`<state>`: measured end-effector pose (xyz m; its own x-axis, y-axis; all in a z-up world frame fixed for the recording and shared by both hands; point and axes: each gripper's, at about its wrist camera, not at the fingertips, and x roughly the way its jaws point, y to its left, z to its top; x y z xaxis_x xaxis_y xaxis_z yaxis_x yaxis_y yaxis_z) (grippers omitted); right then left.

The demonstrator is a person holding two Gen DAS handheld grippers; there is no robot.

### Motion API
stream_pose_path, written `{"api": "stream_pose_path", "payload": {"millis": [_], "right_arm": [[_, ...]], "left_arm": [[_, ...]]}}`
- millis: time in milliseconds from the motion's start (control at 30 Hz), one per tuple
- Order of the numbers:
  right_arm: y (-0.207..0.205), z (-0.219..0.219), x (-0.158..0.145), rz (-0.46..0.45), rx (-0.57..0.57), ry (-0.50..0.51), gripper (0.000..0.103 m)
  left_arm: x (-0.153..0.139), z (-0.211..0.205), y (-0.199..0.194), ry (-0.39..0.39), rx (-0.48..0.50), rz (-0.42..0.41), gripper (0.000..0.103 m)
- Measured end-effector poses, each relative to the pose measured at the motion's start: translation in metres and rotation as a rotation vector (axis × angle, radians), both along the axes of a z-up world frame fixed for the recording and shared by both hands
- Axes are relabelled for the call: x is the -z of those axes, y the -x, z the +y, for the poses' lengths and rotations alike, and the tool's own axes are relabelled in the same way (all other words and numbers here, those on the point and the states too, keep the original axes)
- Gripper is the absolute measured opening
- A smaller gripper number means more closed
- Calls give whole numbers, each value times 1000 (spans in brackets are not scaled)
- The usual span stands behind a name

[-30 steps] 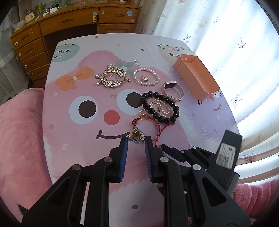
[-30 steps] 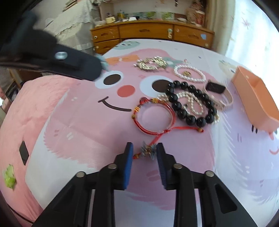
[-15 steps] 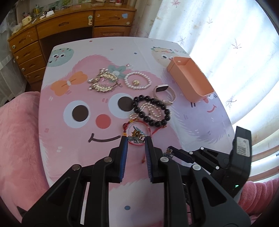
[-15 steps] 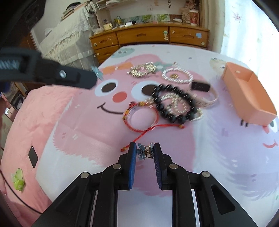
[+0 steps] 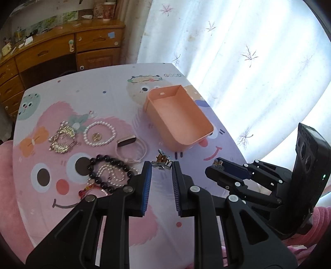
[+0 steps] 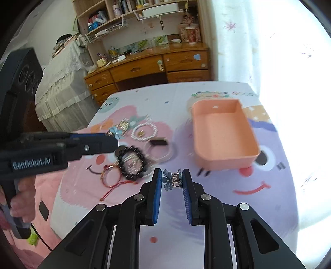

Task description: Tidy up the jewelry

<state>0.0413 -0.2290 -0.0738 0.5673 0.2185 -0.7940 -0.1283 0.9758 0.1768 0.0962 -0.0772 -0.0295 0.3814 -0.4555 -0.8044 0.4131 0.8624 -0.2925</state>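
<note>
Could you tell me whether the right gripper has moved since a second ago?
Yes: the right gripper, holding the blue flower clip, has risen toward the orange tray.

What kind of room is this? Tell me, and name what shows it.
Most likely a bedroom at home. A wooden dresser with drawers stands behind the cartoon-print table, cluttered shelves hang above it, and a lace-covered bed sits beside a curtained window.

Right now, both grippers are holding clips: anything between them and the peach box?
Nothing visible. The right gripper, shut on a blue flower clip, has only bare tablecloth between it and the peach box. The left gripper with its flower clip also faces the box's open top; the watch and bracelets lie off to the left.
</note>
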Motion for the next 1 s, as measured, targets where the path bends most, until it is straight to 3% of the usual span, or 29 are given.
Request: {"api": "stream_pose_path", "payload": {"millis": [300, 633, 700, 767, 867, 1000], "right_arm": [[-52, -106, -26, -14, -42, -62, 20], [-97, -148, -10, 25, -102, -80, 20], [-100, -153, -8, 22, -111, -85, 29], [-99, -157, -8, 5, -110, -85, 59], [-97, -154, -7, -30, -94, -84, 67], [-92, -153, -4, -11, -71, -91, 70]], "left_arm": [[-8, -89, -34, 27, -53, -47, 17], [8, -132, -64, 16, -98, -31, 17], [10, -129, -64, 24, -112, -23, 18], [13, -123, -66, 27, -148, -1, 27], [15, -111, -66, 11, -221, 8, 51], [13, -90, -61, 1, -294, 16, 52]]}}
